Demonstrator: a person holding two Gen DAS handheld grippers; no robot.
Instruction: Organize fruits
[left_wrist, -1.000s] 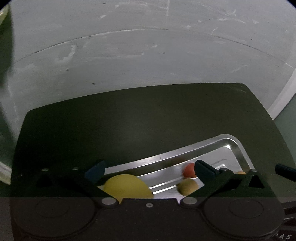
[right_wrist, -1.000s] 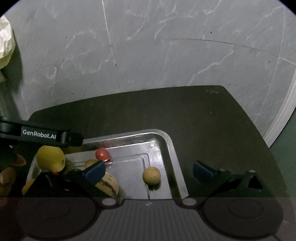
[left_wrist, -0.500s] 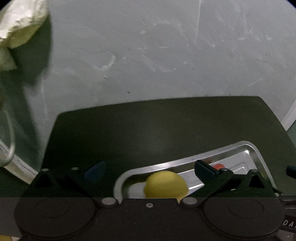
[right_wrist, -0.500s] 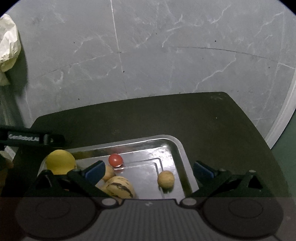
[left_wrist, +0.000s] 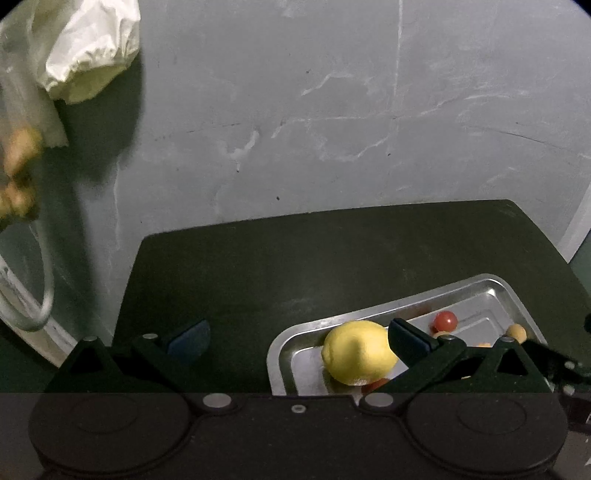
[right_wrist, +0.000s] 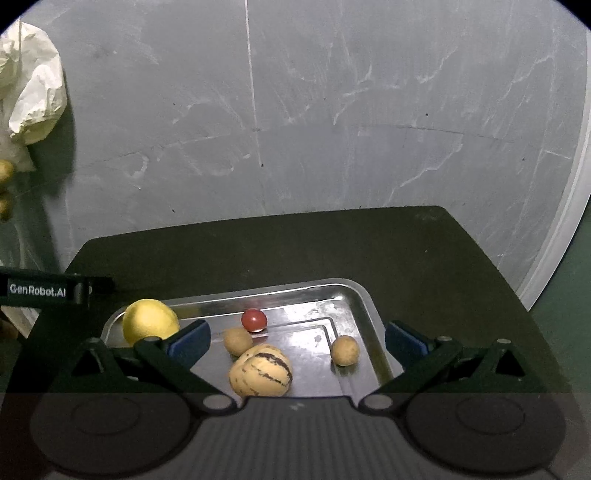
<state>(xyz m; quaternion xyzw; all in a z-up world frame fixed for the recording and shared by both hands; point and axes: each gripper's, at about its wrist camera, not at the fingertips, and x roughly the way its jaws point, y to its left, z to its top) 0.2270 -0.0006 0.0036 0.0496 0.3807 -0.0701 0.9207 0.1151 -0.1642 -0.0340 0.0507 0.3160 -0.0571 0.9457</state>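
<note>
A dark table (right_wrist: 280, 251) stands on a grey scuffed floor (right_wrist: 332, 110). On the table lies a metal tray (right_wrist: 354, 295), which holds all the fruit in view.

Left gripper (left_wrist: 299, 338): fingers spread wide, nothing between them. Its right finger overlaps the tray; its left finger is over bare table.

Right gripper (right_wrist: 297, 338): fingers spread wide, nothing gripped. It hangs over the near part of the tray.

Tray contents:
- lemon (right_wrist: 149, 321) at the tray's left end (in the left wrist view, just beside the left gripper's right finger; contact cannot be determined);
- striped melon (right_wrist: 260, 371) near the front centre;
- two small brown fruits (right_wrist: 237, 340) (right_wrist: 344, 350), one just behind the melon, one apart to the right;
- cherry tomato (right_wrist: 253, 319) behind the melon.

A crumpled white bag (right_wrist: 33, 96) lies on the floor, far left.
</note>
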